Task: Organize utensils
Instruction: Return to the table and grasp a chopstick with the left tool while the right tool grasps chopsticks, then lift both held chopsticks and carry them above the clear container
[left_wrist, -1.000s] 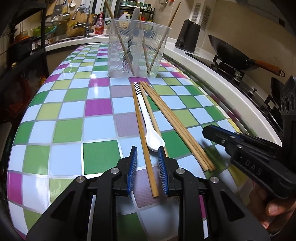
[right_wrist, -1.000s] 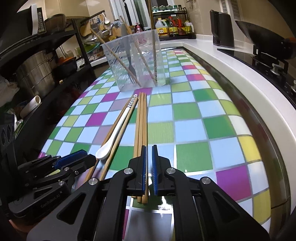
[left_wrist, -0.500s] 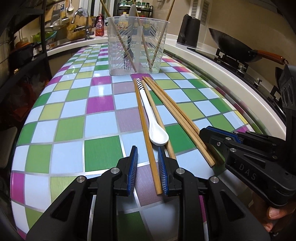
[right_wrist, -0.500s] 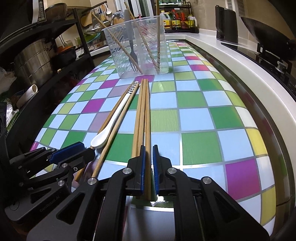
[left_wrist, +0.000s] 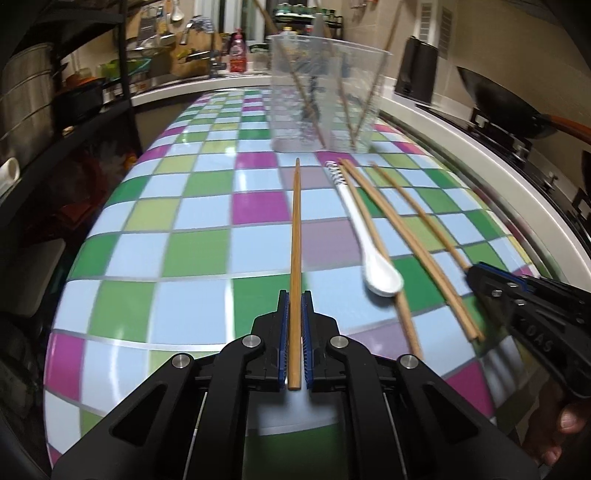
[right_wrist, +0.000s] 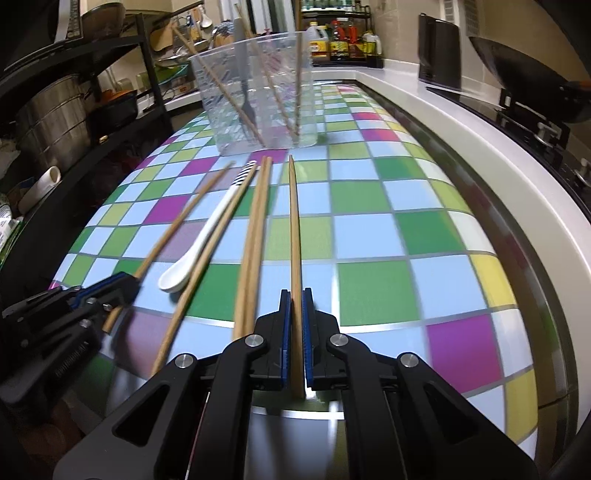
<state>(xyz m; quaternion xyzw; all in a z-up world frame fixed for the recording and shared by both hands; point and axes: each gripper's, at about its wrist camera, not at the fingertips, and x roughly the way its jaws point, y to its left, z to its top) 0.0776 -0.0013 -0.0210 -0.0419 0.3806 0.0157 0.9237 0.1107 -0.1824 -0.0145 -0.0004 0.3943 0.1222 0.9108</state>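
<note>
My left gripper (left_wrist: 294, 299) is shut on one wooden chopstick (left_wrist: 296, 236) that points at the clear plastic utensil holder (left_wrist: 325, 92). My right gripper (right_wrist: 294, 297) is shut on another chopstick (right_wrist: 293, 221), also pointing at the holder (right_wrist: 258, 92). On the checkered table lie a white spoon (left_wrist: 364, 236) with a striped handle and three more chopsticks (left_wrist: 402, 236). The spoon (right_wrist: 201, 240) and the loose chopsticks (right_wrist: 255, 229) also show in the right wrist view. The holder contains several chopsticks and a dark fork (right_wrist: 245, 99).
The table's white rim (right_wrist: 491, 155) runs along the right, with a stove and wok (left_wrist: 502, 107) beyond. A black kettle (right_wrist: 439, 59) stands at the back right. Shelves with pots (right_wrist: 48, 114) are on the left. The right gripper (left_wrist: 524, 306) is near the table's right edge.
My left gripper has closed on a chopstick and lifted it away from the spoon. My right gripper has raised its chopstick out of the bundle, apart from the two beside it.
</note>
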